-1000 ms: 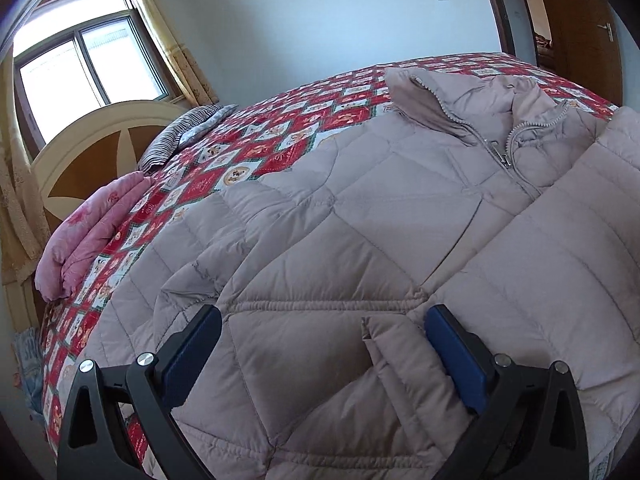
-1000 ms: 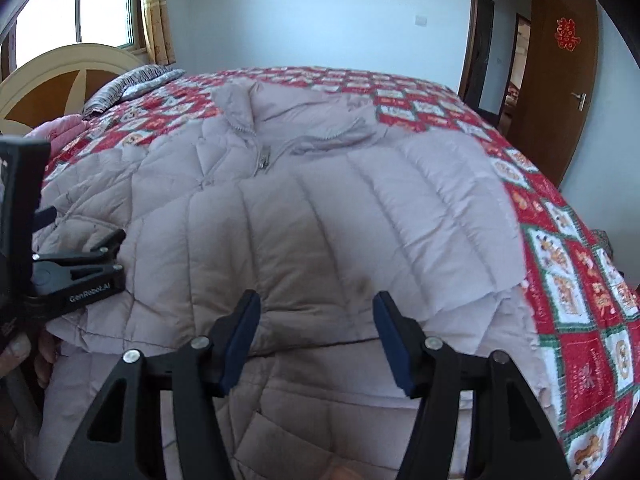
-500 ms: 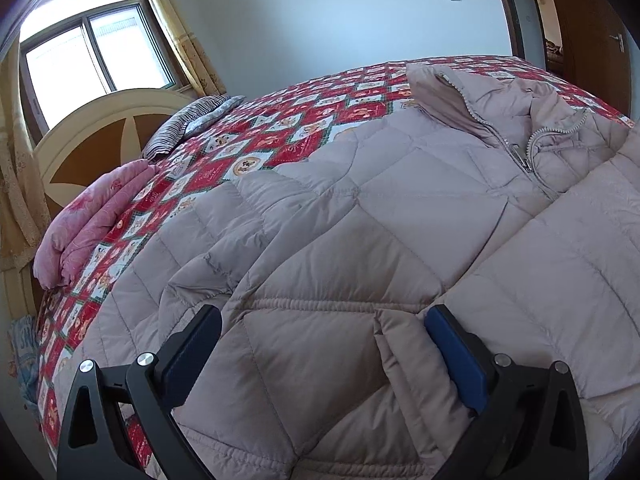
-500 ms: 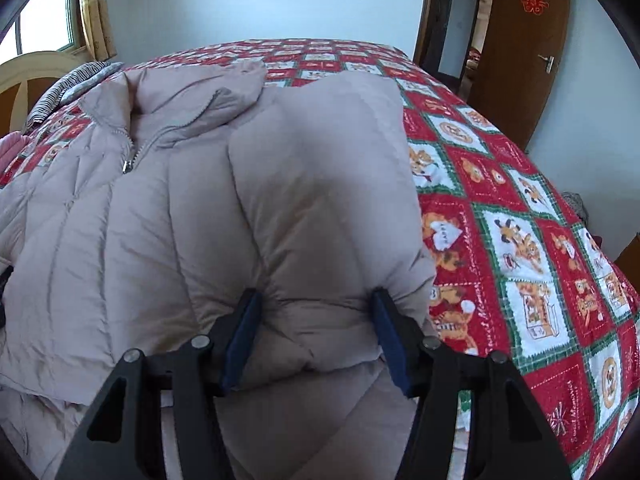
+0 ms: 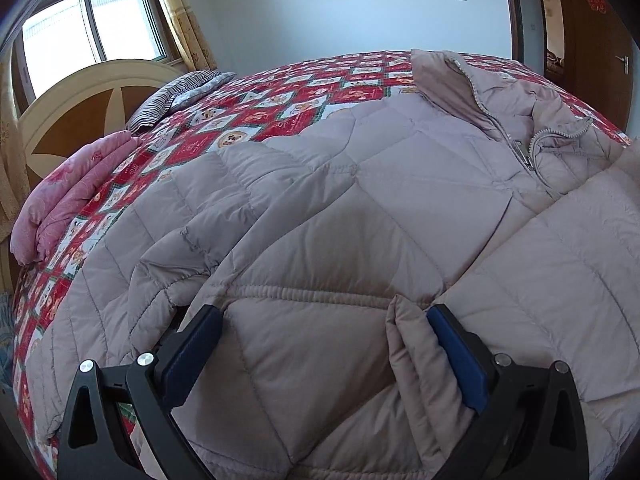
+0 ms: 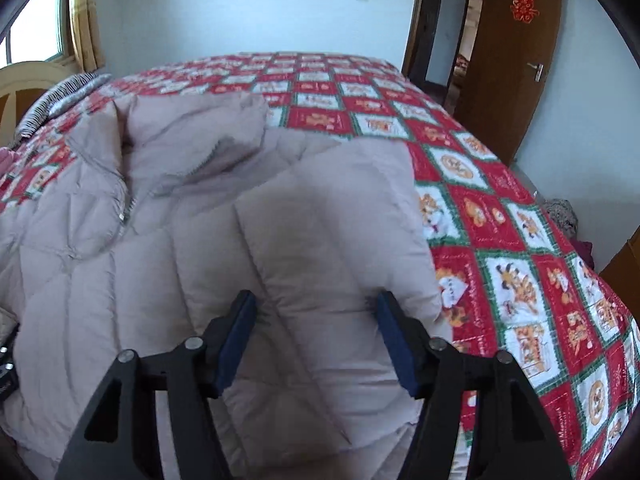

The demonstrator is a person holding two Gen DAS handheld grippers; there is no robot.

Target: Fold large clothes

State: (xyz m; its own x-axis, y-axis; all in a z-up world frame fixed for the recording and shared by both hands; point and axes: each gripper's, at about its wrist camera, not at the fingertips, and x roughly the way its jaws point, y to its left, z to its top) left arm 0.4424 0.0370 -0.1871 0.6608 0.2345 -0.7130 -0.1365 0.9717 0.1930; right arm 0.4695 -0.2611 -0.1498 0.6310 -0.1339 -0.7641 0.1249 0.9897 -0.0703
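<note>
A large beige quilted down jacket (image 5: 360,216) lies spread on the bed, zipper and collar (image 5: 480,92) toward the far side. It also shows in the right wrist view (image 6: 200,248). My left gripper (image 5: 324,316) is open, its jaws wide apart over the jacket's hem, with a raised fold of fabric against the right finger (image 5: 456,352). My right gripper (image 6: 316,312) is shut on a thick folded sleeve or side panel (image 6: 332,240) of the jacket, which fills the gap between the blue pads and lies over the jacket's body.
The bed has a red, white and green patchwork cover (image 6: 500,240). A pink folded quilt (image 5: 68,196) and a striped pillow (image 5: 180,92) lie by the cream headboard (image 5: 72,112). A brown door (image 6: 516,60) stands open at the right.
My right gripper has carried the jacket's right side up and over toward the middle, uncovering more bed cover on the right. My left gripper has stayed over the hem, shifting slightly.
</note>
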